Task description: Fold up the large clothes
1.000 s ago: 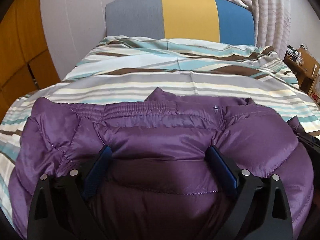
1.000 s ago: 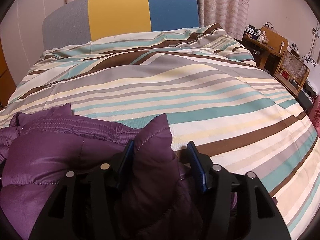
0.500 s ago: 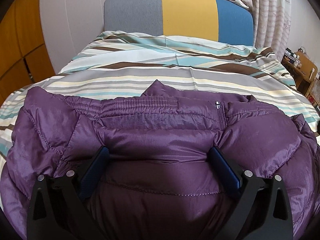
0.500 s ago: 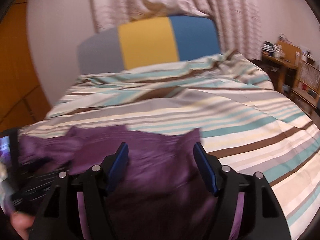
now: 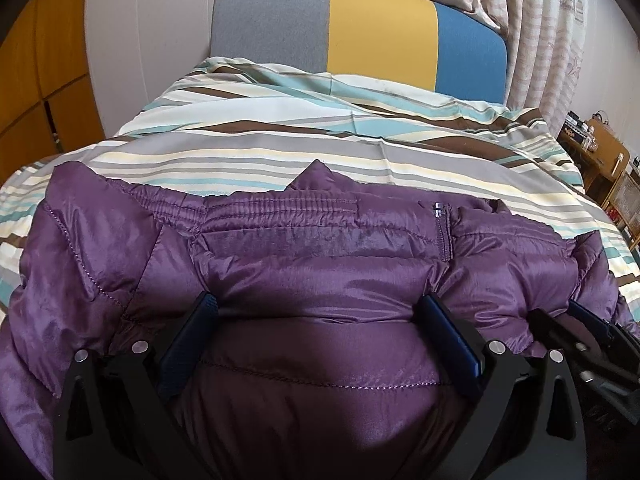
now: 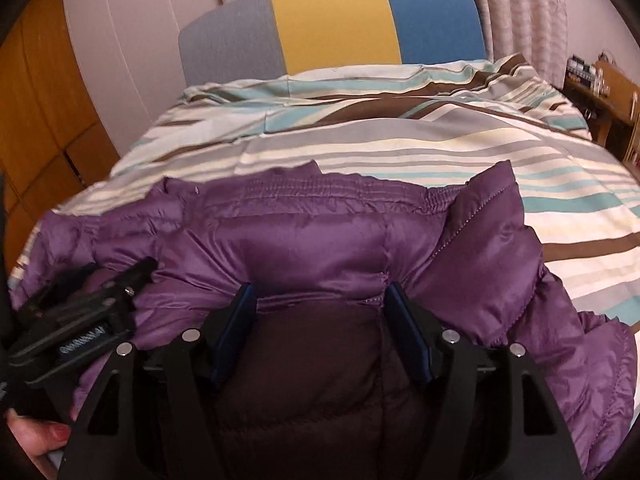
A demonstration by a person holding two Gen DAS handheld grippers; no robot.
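Through the left wrist camera, we are looking across a puffy purple quilted down jacket [image 5: 320, 264] lying on the striped bed cover [image 5: 320, 152], its elastic hem and a small zipper pull [image 5: 438, 211] facing the grey, yellow and blue headboard [image 5: 360, 40]. Our left gripper [image 5: 320, 320] is resting with its jaws spread wide, a thick roll of the jacket bulging between the blue pads; they are straddling the padding, and we are not seeing it pinched. The other tool is showing at the right edge, just beside ours, on the same garment.

Through the right wrist camera, our right gripper [image 6: 318, 320] is sitting on the jacket [image 6: 312, 240] nearer its right side, where a peaked fold is standing up above the bed cover [image 6: 440, 152]. Its jaws are parted about halfway, with padding swelling between them; whether they are truly gripping we cannot tell. The left gripper [image 6: 136, 276] is lying low to the left.

We are judging the fold to be under way. Doing it well is likely meaning closing on several layers, not just the slippery shell, moving both tools together and level, and pressing trapped air out so the fold is not springing back.
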